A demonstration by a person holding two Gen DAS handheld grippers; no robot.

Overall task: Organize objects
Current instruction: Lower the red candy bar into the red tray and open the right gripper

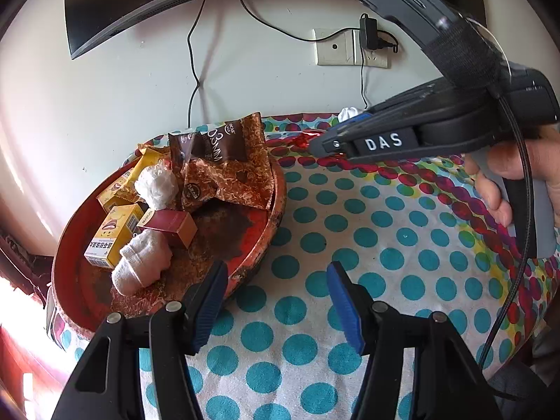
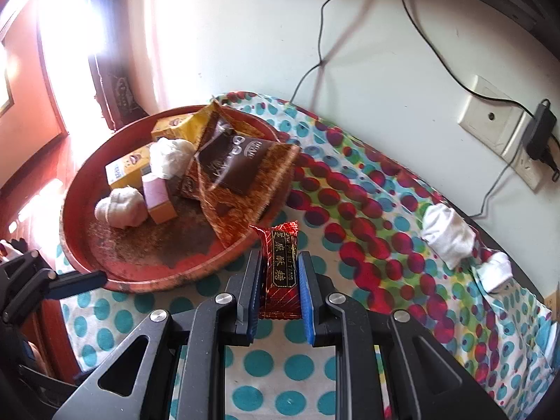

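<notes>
Candy [image 2: 280,273] clamped between right gripper [image 2: 280,280] fingers

Blown-out window glare [image 2: 66,28] at left — fisheye edges bent, centre sharp.

Black left gripper [image 1: 276,306] with blue ribbed pads [image 1: 344,306], silver screws; right gripper [image 2: 280,288] marked "DAS", black cable trailing.

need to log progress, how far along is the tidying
Done: boxes, snack packets and rolled socks lie in the red tray. In hand: the right gripper is shut on a red candy packet. Left: white socks on the tablecloth. The left gripper is open.
</notes>
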